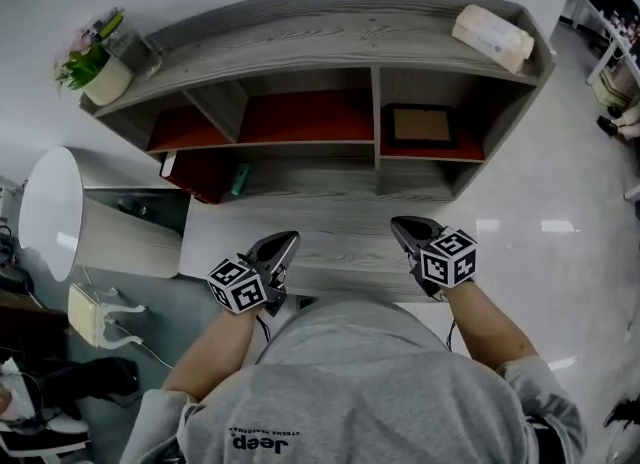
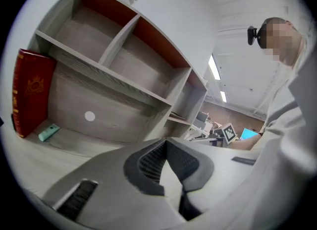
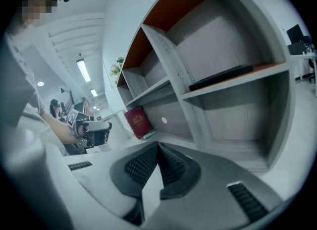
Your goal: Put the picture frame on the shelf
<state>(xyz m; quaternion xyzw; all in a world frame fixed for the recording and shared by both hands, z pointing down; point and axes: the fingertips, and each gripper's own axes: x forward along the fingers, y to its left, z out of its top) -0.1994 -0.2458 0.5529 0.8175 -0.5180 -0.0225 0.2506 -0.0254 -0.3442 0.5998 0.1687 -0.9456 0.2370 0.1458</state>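
The dark picture frame [image 1: 420, 126] lies flat in the right compartment of the grey wooden shelf unit [image 1: 330, 27]; in the right gripper view the picture frame [image 3: 220, 77] shows as a thin dark slab on that shelf board. My left gripper [image 1: 291, 238] and right gripper [image 1: 399, 222] hover over the lower desk board, close to my body, well short of the frame. Both are shut with nothing between the jaws, as seen on the left gripper [image 2: 166, 142] and right gripper [image 3: 158, 147].
A red book [image 1: 197, 172] and a small teal object [image 1: 241, 179] sit in the lower left bay. On top of the unit stand a potted plant [image 1: 95, 62] and a beige pack [image 1: 492, 36]. A white lamp shade [image 1: 52, 212] stands left.
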